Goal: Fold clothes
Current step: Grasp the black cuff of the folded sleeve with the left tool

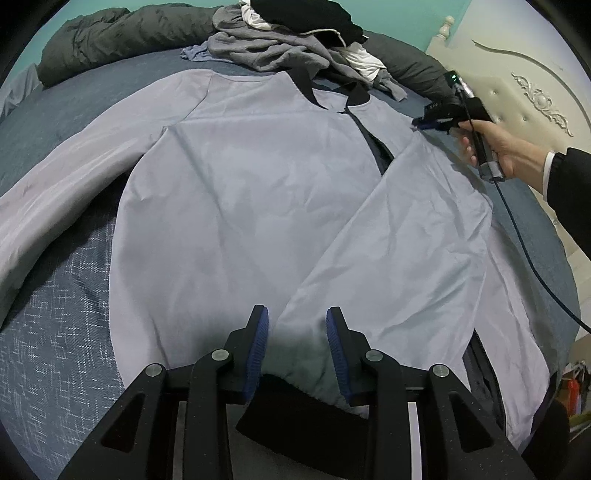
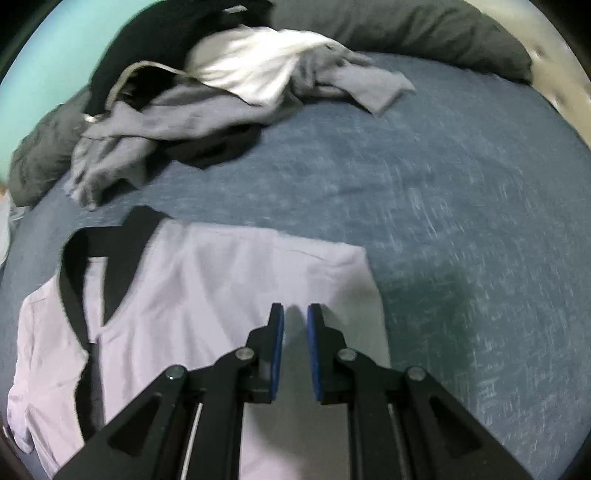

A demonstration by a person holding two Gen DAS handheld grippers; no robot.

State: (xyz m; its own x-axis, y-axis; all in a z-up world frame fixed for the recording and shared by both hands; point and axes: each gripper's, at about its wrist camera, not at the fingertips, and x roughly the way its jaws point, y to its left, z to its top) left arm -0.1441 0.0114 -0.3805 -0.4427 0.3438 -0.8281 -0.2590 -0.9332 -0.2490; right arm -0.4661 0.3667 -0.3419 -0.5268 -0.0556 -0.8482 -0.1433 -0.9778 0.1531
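Observation:
A pale lilac jacket with a black collar lies spread on the blue bed. Its right front is folded diagonally over the body, and its left sleeve stretches out to the left. My left gripper hovers open over the black hem at the near edge, with cloth below the gap and the pads not pressing it. A hand holds my right gripper at the jacket's right shoulder. In the blurred right wrist view the right gripper stands a narrow slit open above the jacket, gripping nothing.
A heap of grey, white and black clothes lies beyond the collar. A dark grey duvet runs along the far edge. A cream headboard stands at right. Bare blue sheet flanks the jacket. A blue cable trails from the right gripper.

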